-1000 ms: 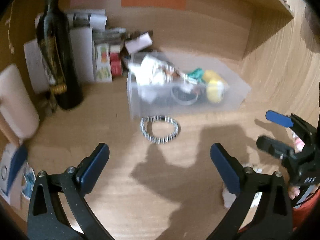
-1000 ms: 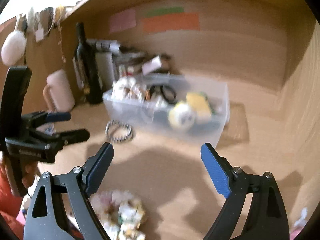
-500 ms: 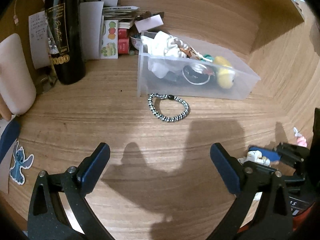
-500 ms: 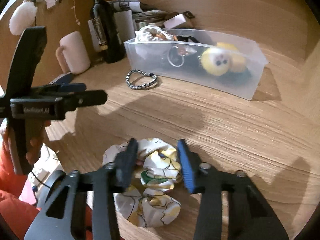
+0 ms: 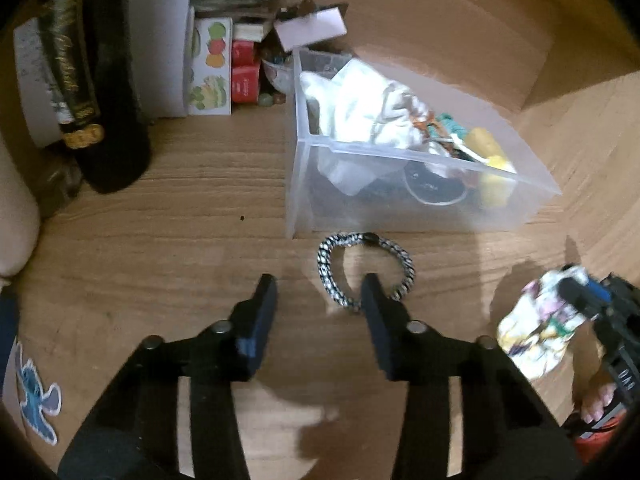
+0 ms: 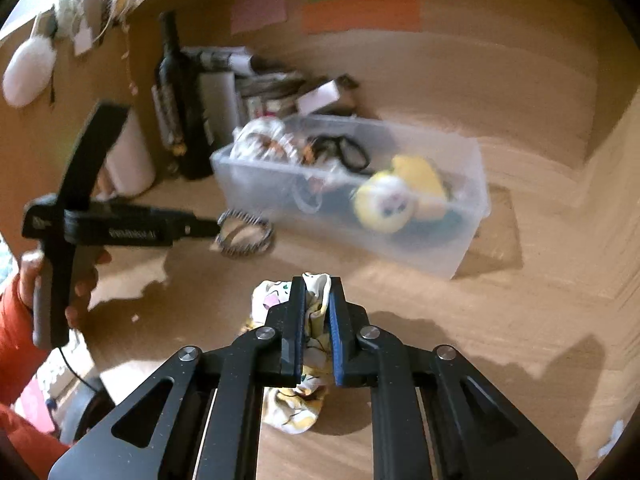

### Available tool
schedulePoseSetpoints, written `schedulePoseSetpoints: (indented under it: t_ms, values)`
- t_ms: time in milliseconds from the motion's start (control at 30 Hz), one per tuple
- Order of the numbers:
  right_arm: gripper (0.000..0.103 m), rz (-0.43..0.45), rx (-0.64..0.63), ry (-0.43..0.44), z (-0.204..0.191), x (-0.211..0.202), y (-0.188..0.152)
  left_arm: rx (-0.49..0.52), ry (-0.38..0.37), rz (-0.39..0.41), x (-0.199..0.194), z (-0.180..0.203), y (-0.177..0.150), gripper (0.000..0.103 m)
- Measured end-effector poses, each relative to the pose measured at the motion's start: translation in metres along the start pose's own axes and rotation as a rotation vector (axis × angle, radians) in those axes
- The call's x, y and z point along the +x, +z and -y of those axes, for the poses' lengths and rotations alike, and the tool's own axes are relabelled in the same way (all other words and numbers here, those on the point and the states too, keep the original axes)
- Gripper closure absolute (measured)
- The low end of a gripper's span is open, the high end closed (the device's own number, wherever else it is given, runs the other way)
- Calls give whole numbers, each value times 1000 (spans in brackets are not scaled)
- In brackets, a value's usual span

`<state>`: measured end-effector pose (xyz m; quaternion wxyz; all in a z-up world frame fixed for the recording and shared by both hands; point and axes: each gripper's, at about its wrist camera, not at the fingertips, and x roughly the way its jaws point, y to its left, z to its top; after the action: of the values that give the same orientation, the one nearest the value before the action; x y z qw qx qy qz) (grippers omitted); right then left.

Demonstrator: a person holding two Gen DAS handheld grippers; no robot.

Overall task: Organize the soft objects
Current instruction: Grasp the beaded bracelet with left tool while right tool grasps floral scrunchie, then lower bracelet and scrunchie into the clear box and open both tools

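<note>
A black-and-white braided band (image 5: 365,270) lies on the wooden desk just in front of a clear plastic bin (image 5: 400,208). My left gripper (image 5: 320,292) is partly open right at the band, its right finger over the band's near side. My right gripper (image 6: 317,292) is shut on a white and yellow patterned scrunchie (image 6: 296,400) and holds it above the desk; it also shows in the left wrist view (image 5: 536,332). The bin (image 6: 440,248) holds white cloth, a yellow plush toy (image 6: 384,204) and dark rings.
A dark wine bottle (image 5: 104,92) stands at the back left, with boxes and papers (image 5: 212,64) beside it. A pale pink cylinder (image 5: 12,208) sits at the far left. A blue cartoon sticker (image 5: 38,400) lies near the desk's front edge.
My left gripper has moved forward to the braided band and narrowed. My right gripper has closed on the scrunchie and lifted it off the desk.
</note>
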<state>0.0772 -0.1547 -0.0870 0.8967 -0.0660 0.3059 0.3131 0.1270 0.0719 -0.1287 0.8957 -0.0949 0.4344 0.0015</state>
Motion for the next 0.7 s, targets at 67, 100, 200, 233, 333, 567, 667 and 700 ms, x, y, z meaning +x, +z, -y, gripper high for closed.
schedulePoseSetpoints:
  t_ms: [67,100,200,233,333,567,667,700]
  values:
    - [94,20,9,-13,5,-1,7,15,23,-15,8,1,4,67]
    - [94,29,14,-19,8,-1,10,26,33,-14,11,2,6,71]
    - [94,57,25,-26,14,-3,18,59,44,-14,16,6,9,83]
    - [94,64,26,-28,16,-4,20,65,39,-16,17,7,10,88]
    - [94,86,32,-36,19,-4,29,90,35,-10,17,12,9,96]
    - [94,138,29,-55,26,-11,48,163,45,86,-16,32,2,97]
    - [94,167,28,-66,30,-15,56,165,31,126,-33,39,6,97]
    - [94,178,30,-70,31,-17,59,167,27,137,-38,40,8,97]
